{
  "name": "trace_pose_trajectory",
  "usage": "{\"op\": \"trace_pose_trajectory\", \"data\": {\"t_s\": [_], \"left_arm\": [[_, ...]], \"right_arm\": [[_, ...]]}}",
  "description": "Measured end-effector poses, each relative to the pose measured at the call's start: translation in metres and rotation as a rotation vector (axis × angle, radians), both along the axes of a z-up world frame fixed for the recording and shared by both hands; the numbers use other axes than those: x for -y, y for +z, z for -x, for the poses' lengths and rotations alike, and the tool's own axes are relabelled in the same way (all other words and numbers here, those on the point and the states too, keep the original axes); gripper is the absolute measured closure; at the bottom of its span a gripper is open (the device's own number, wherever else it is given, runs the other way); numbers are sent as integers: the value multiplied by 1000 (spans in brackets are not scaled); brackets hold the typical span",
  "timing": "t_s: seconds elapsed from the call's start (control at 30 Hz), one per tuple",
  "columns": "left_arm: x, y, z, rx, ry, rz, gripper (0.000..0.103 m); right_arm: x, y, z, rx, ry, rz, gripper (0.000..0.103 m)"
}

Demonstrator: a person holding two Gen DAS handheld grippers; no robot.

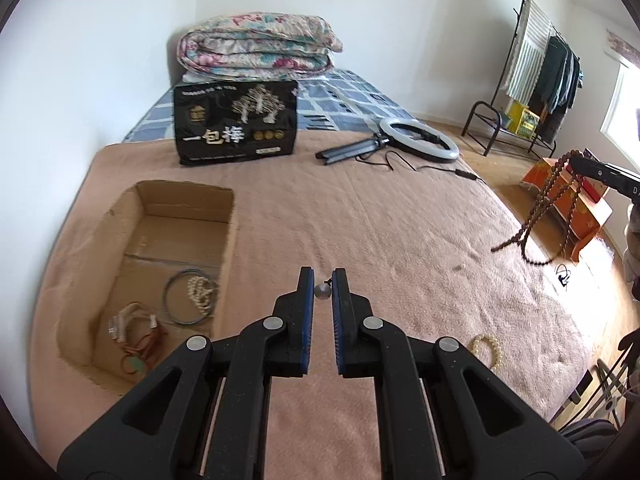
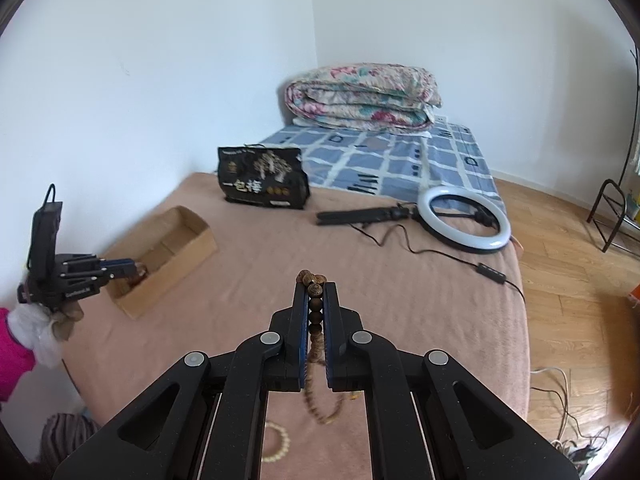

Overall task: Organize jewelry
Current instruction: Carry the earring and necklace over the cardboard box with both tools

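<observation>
My right gripper [image 2: 316,292] is shut on a long brown wooden bead necklace [image 2: 315,320], held above the pink blanket; in the left wrist view the necklace [image 1: 556,200] hangs from it at the far right. My left gripper [image 1: 323,276] has its jaws a little apart, with a small grey bead on a dark cord [image 1: 322,291] between the tips; I cannot tell whether it is gripped. The open cardboard box [image 1: 120,216] lies to its left and holds a metal ring, pale beads [image 1: 200,292] and cords. A cream bead bracelet [image 1: 488,346] lies on the blanket, also in the right wrist view [image 2: 278,442].
A black snack bag [image 1: 236,120] stands behind the box. A ring light on a tripod [image 1: 420,138] with its cable lies at the back right. A folded floral quilt [image 1: 256,46] sits at the head of the bed. A clothes rack [image 1: 536,80] and an orange box [image 1: 576,208] are on the floor.
</observation>
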State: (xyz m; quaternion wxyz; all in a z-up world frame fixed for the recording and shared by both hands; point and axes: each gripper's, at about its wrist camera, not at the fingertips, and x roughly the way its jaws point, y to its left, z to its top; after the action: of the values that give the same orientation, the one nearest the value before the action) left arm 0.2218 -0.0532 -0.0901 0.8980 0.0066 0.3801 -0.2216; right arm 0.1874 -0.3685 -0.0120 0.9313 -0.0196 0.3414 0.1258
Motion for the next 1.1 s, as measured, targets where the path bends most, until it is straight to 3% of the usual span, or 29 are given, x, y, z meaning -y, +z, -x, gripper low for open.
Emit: {"op": "trace_pose_trajectory", "data": {"t_s": [0.43,0.77,1.1], "left_arm": [[-75,18,1,32,107,-15,96],[-131,7,-6,20,185,-14,96],[-156,-2,-16,7,213,7,96]], "right_arm": [[-81,17,-25,25,119,-61,98],[-155,23,-53,30,214,-81,98],[-220,12,-90,15,255,-91,98]]}}
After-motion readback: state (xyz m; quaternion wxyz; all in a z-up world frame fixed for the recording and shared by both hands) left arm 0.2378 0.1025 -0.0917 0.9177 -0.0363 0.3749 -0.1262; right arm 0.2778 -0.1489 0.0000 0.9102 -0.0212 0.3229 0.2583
